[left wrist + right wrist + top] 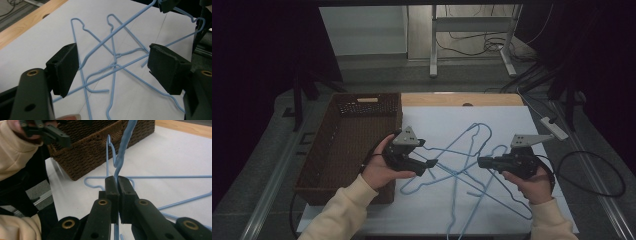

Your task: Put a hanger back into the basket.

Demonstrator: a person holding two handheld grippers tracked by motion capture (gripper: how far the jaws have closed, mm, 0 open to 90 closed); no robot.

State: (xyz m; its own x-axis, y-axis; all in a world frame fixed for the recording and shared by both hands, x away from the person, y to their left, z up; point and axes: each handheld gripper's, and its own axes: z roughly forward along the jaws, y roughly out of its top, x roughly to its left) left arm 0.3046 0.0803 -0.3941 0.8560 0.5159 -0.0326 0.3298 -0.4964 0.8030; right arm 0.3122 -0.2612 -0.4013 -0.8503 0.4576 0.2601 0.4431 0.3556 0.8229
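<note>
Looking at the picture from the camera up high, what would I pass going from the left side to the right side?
Brown wicker basket → left gripper, jaws open → tangle of blue wire hangers on the white sheet → right gripper, shut on a hanger wire → black cable loop.

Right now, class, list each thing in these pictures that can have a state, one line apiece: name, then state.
Left tongs: open, nothing between the pads, held above the hangers.
Right tongs: shut on a blue wire hanger.
Blue wire hangers: tangled in a pile on the white sheet; one gripped, its wire rising from the pads.
Wicker basket: upright beside the sheet, looks empty.
</note>
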